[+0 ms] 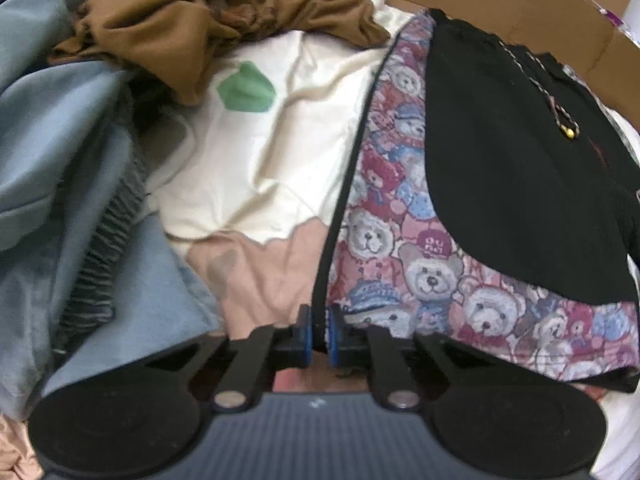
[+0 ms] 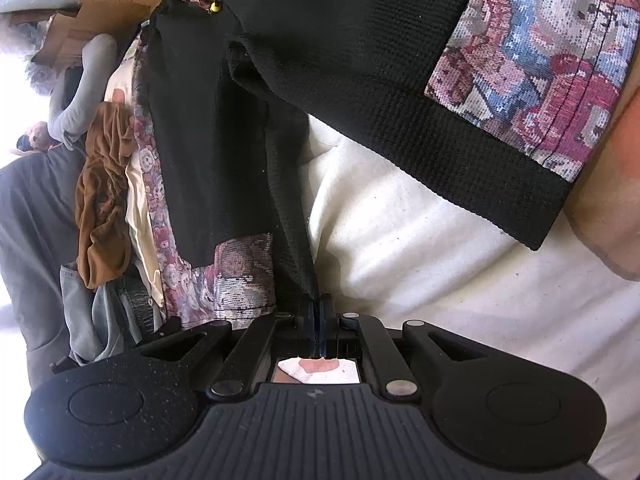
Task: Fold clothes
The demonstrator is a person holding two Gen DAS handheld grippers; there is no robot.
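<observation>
Garment (image 1: 500, 168) is the thing both hands work on: a black knit top with teddy-bear tapestry panels, and it lies spread across a cream bedspread (image 1: 260, 168), running from the left gripper (image 1: 319, 332) up toward one and two o'clock in the left wrist view. Its black-piped edge (image 1: 352, 168) is the long axis that matters, a line rising from the fingers at six o'clock to about twelve o'clock. The left fingers (image 1: 305, 334) stand nearly pressed together with only a thin slot between the blue pads, and that edge runs right into the slot; they seem to pinch it, though the cloth inside the gap is too dark to be sure. In the right wrist view the right gripper (image 2: 316, 316) has its fingers pressed fully together on a black fold of the same top, which climbs from them toward twelve o'clock, while a sleeve (image 2: 400, 92) with a tapestry cuff (image 2: 540, 64) stretches off toward two o'clock over white bedding (image 2: 420, 280). So each hand appears to hold one side of the garment, with the body of it ahead of both. A brown garment (image 1: 224, 16) sits bunched at eleven o'clock in the left view, with blue denim (image 1: 60, 160) at nine o'clock, both clear of the held edge.
</observation>
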